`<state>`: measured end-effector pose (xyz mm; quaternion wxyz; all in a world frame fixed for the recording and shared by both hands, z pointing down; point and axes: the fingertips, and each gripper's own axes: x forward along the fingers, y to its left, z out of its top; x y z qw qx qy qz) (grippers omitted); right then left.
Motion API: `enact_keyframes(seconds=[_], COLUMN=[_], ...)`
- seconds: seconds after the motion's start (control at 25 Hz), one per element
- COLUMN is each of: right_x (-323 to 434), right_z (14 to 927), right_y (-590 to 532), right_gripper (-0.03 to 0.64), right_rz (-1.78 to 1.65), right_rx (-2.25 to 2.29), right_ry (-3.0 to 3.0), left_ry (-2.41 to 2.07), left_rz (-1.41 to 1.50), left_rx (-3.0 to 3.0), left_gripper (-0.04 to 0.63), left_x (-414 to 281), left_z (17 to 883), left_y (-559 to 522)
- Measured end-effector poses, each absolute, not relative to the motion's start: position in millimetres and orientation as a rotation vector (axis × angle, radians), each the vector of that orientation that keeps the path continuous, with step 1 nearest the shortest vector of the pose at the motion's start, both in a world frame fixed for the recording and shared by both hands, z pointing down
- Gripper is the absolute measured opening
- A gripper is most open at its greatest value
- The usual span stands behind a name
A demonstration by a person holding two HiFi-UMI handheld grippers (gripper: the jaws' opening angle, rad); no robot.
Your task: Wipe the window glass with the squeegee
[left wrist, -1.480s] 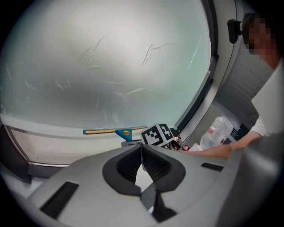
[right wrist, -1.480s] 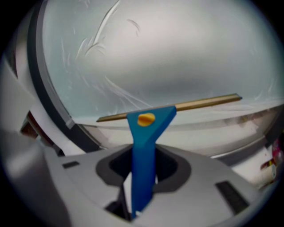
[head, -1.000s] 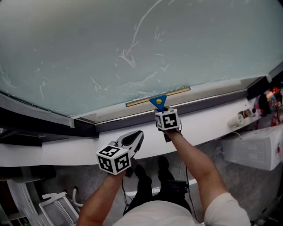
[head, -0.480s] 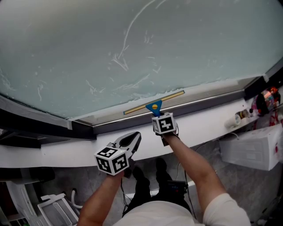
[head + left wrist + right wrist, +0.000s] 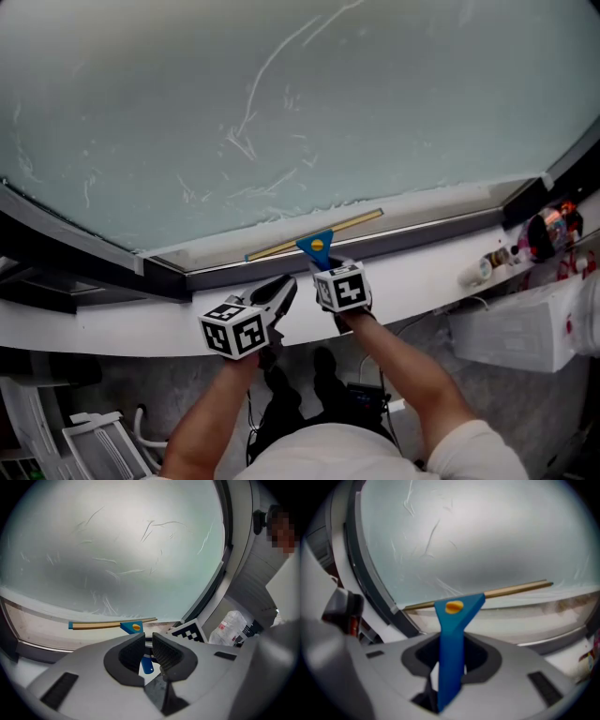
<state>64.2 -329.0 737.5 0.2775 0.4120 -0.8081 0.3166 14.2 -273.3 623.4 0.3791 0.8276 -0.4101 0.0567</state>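
Nearest, two grippers, one marker cube (image 5: pixel 234 330) on each. On the left gripper (image 5: pixel 148 641), fingers (image 5: pixel 130 651) only narrowly apart, just been opening, pressing on nothing; through the slit, just the lower end of a blue handle, beyond the pads and not gripped there. Close beside it, on the right gripper (image 5: pixel 452 644), fingers (image 5: pixel 478 657) clamped from both sides on that same blue handle, standing upright between them. One squeegee (image 5: pixel 315 246) in all: past the right fingertips, a triangular blue head with one yellow spot, then one long tan blade (image 5: pixel 511 590) lying across, slightly tilted, along the bottom edge of the window glass (image 5: pixel 281 94); whether touching the pane, unclear. Ahead of both sets of fingers, one large pane streaked with thin white smears, bordered below by one dark strip and one white sill (image 5: pixel 422 267).
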Motion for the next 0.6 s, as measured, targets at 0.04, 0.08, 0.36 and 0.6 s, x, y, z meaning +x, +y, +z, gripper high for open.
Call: enact_keyframes(seconds=[0.04,0.08,0.36,0.6], right_x=[65.2,66.6,86.7,92.8], right_z=[724.4,710.5,599.9,532.3], right_y=[-324.4,-319.3,-283.7,-230.6], right_gripper=[0.131,0.131,0.132,0.132], right_rz=[0.845,0.844,0.808,0.685], right_rx=[1.105,1.107,1.183,1.248], right_ry=[-2.197,-2.223,-2.395,-2.483], left_ry=[-1.034,-1.016,-0.873,-0.786], left_rz=[0.131,0.118,-0.012,-0.173], left_rx=[2.117,2.119,2.198,2.254], left_gripper=[0.070,0.104,0.221,0.222], left_x=[19.2,25.0,69.7,84.1], left_z=[619.5,614.9,556.1,498.3], left_y=[-273.7,-273.4,-263.6,-235.2])
